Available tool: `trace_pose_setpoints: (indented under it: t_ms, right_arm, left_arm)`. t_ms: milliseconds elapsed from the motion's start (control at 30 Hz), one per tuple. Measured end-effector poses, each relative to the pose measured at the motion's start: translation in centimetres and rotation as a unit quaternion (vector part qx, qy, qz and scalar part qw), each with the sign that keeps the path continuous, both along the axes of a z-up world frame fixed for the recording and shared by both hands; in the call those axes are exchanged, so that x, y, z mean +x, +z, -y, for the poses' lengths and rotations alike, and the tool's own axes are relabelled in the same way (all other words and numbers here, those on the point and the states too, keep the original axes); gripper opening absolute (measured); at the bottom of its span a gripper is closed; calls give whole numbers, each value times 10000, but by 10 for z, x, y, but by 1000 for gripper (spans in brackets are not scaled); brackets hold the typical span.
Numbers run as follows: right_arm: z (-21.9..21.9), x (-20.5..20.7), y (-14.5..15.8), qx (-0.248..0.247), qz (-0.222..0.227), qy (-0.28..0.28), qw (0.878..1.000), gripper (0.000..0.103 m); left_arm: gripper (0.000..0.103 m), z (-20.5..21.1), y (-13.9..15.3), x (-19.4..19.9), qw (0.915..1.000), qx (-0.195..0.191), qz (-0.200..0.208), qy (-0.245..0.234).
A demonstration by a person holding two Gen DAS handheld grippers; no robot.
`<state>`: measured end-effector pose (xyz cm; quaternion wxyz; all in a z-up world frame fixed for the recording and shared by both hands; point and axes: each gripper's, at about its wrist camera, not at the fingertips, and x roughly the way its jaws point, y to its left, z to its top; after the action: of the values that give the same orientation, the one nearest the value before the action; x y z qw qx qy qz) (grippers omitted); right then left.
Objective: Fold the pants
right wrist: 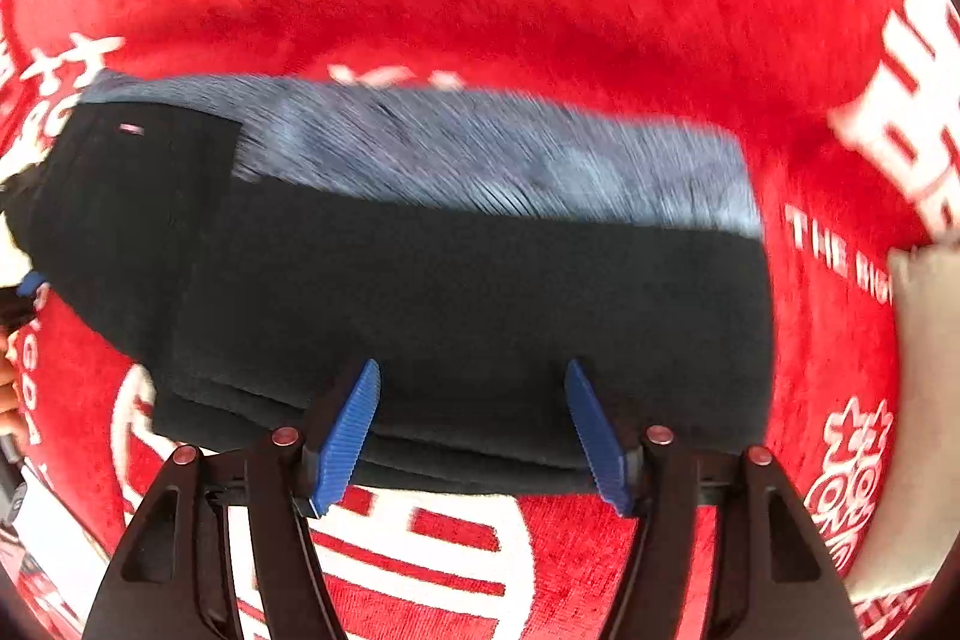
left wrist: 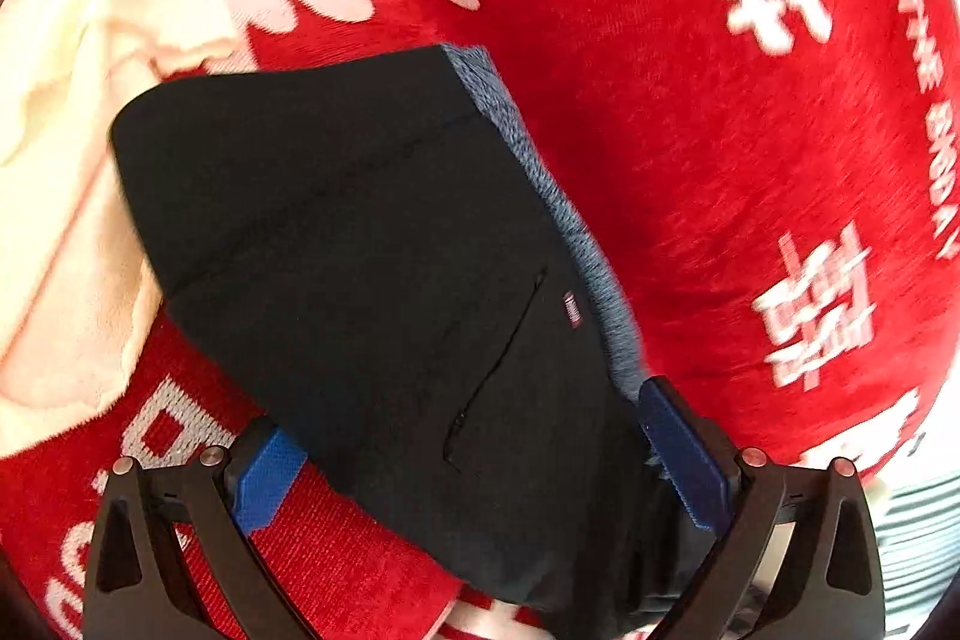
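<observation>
Blue pads of my left gripper (left wrist: 480, 466) stand spread wide, straddling one end of the black pants (left wrist: 372, 232) without pinching them. My right gripper (right wrist: 474, 436) is half spread over the bundle's near edge, gripping nothing. Those pants lie on the red blanket (left wrist: 690, 130) as a compact folded stack, grey waistband (right wrist: 480, 148) showing; I judge folding nearly finished, only tidying left.

Red blanket (right wrist: 600, 10): white "THE" legible (rest, Chinese characters blurred).
</observation>
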<state>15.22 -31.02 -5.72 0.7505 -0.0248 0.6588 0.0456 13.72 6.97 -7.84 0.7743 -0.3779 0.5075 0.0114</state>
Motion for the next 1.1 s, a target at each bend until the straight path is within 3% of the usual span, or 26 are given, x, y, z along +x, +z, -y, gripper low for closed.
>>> trace_pose_setpoints:
  t_ms: [33, 100, 200, 267, 400, 567, 700, 833, 1000, 1033, 1067, 1100]
  right_arm:
    - [-7, 6, 8, 68, 38, 83, 9999, 68]
    - [-30, 26, 27, 380, 48, 336, 9987, 68]
    - [-72, 67, 48, 684, -98, 737, 9949, 72]
    - [-104, 95, 59, 1013, -318, 958, 9897, 80]
    - [-182, 134, 66, 1183, -953, 1581, 9757, 82]
    - [-284, 157, 55, 1099, -1551, 2330, 9537, 85]
    - [-338, 165, 36, 1114, -2044, 2519, 9393, 87]
    - [-390, 159, 1, 659, -2601, 3007, 9152, 88]
    - [-411, 136, -35, 54, -3178, 3441, 8835, 88]
    - [-410, 133, -38, -46, -3180, 3500, 8811, 79]
    - [-408, 131, -39, -125, -3134, 3573, 8797, 54]
    - [-404, 129, -37, -133, -3054, 3656, 8792, 41]
  left_arm:
    - [87, 6, 3, 2, 9994, 318, -110, -17]
    - [45, 13, 6, 5, 9940, 1001, -427, -57]
    - [30, 8, 8, 3, 9923, 1110, -558, 7]
    - [28, 14, 13, 4, 9895, 1344, -506, -151]
    - [27, 38, 24, 8, 9755, 2092, -465, -491]
    - [27, 53, 29, 10, 9644, 2519, -519, -613]
    - [27, 59, 32, 13, 9590, 2702, -531, -674]
    - [27, 61, 34, 11, 9547, 2831, -514, -754]
    - [27, 70, 38, 10, 9454, 3094, -471, -911]
    - [27, 74, 40, 9, 9438, 3136, -464, -939]
    - [27, 76, 40, 9, 9423, 3165, -475, -982]
    - [27, 77, 40, 8, 9416, 3172, -494, -1012]
